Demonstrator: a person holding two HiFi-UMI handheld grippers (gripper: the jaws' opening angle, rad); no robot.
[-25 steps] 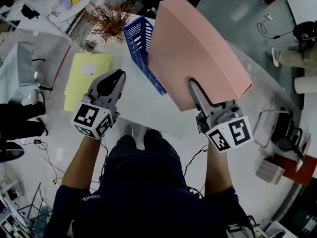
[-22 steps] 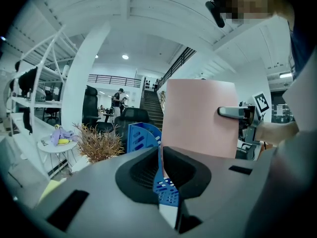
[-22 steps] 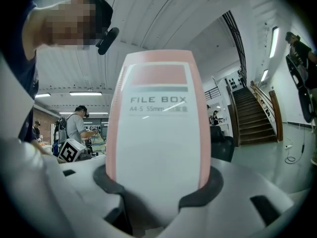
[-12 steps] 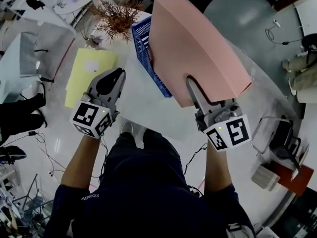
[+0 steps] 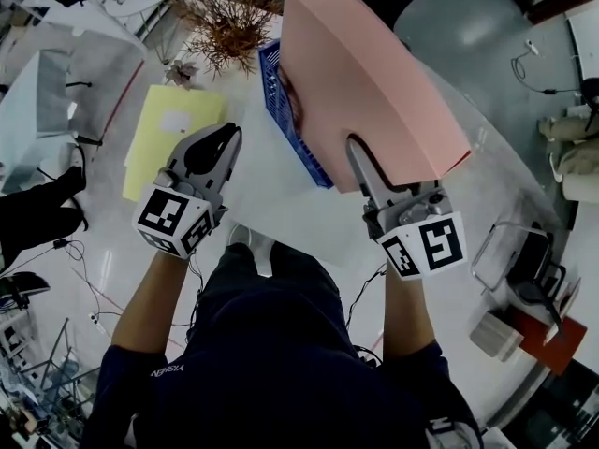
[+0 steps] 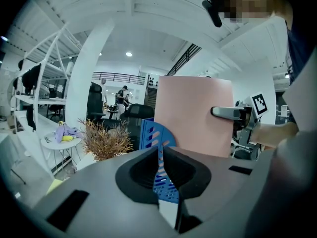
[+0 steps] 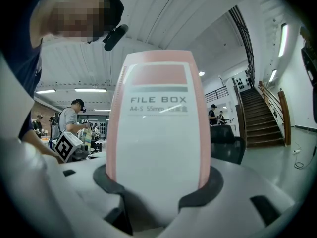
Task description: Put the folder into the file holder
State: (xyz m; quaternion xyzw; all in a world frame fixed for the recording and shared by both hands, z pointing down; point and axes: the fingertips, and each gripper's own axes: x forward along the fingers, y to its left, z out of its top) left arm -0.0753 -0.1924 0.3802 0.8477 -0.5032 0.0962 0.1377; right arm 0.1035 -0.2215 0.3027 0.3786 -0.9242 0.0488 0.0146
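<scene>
Folder, pink, is clamped across its spine in the right gripper, tilted over the blue holder on the white table, perhaps touching its rim. Left gripper is closed and empty just beside; a yellow sheet and dried plant are close by.

You stand on a pale, glossy floor. A white bench fills the middle of the head view, and a small round table sits at upper left. At the right gripper view's right edge a staircase climbs; strip lights glow at left.
</scene>
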